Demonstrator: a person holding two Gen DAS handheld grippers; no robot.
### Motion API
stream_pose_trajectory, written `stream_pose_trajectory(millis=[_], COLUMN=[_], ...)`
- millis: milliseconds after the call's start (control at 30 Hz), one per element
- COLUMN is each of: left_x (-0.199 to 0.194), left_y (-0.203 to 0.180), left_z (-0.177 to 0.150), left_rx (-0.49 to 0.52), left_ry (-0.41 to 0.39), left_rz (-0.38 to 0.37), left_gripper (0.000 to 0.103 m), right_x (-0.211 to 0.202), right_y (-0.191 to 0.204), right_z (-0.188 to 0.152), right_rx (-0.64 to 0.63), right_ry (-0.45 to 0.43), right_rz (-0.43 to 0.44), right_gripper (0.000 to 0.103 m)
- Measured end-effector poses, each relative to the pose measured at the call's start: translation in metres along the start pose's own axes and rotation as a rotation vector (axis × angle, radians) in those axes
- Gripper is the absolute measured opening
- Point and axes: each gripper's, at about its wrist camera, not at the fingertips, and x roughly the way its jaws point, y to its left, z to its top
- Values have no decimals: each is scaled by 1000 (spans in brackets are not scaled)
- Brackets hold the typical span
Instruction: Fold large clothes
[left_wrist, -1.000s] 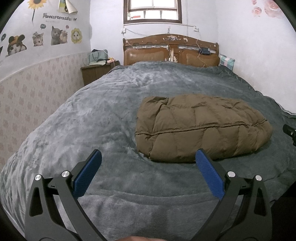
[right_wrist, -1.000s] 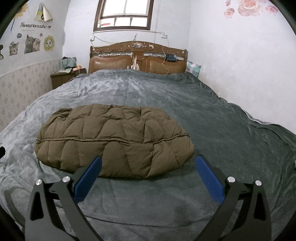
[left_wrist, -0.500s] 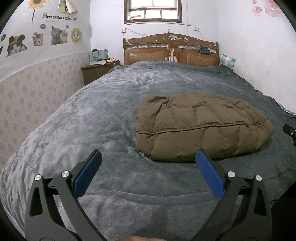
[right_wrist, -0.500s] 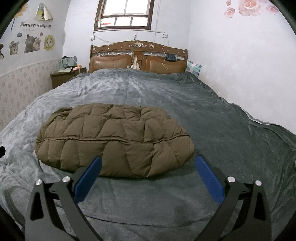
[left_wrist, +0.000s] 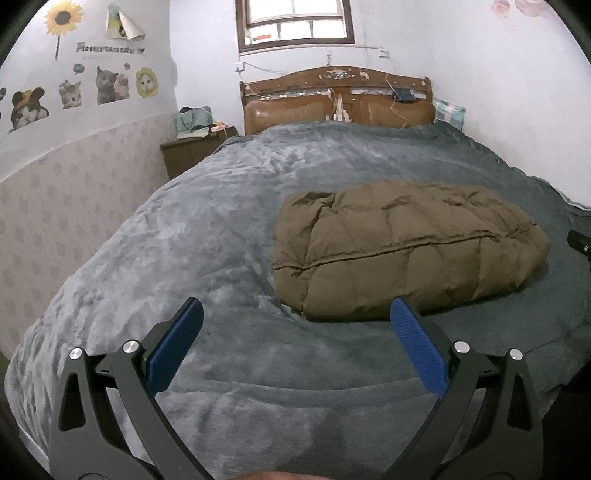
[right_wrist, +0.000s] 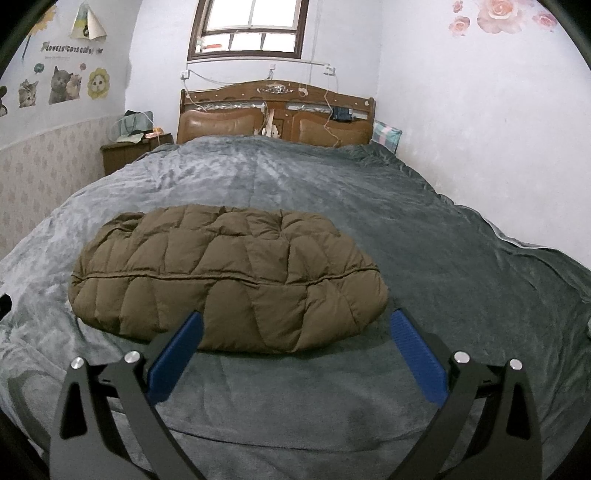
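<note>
Bedroom, white walls, cat stickers (left_wrist: 70, 96) on the left wall, window (right_wrist: 247, 29) above a wooden headboard (right_wrist: 275, 110).

Bed (left_wrist: 229, 206): large, covered edge to edge by a grey plush blanket, the surface for the work.

Nightstand (left_wrist: 192, 147): left of the headboard, cluttered on top; no part in the job.

Jacket (right_wrist: 225, 280): brown, quilted, puffy, lying on the near half of the bed as a compact oblong bundle with a seam running along its length. It looks already folded over on itself, so I judge the folding to be at or near its end.

My left gripper (left_wrist: 295, 345): spread wide, holding nothing, poised over bare blanket with the jacket's near corner ahead and to the right.

My right gripper (right_wrist: 295, 349): likewise spread wide and empty, just short of the jacket's near edge.

Next move, as I judge it: either one more fold, which calls for both grippers to pinch the bundle's ends and bring them together, or only pressing the puff flat and squaring the edges.
</note>
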Motion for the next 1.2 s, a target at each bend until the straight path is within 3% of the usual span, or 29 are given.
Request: stream_pose_trajectory(millis=[400,633,1200], left_x=[4,4,9], left_y=[3,5,5], left_z=[-4,-4,-4], left_rx=[-29,-41,-31], left_ry=[14,12,23], left_rz=[-63,-8,-30], left_gripper=[100,100,100], right_x=[0,0,0], right_y=[1,1,1], right_z=[-2,-3,-2], right_rx=[-3,-4,-3], right_ry=[1,1,1], right_rz=[-1,-1,-1], right_gripper=[101,101,101])
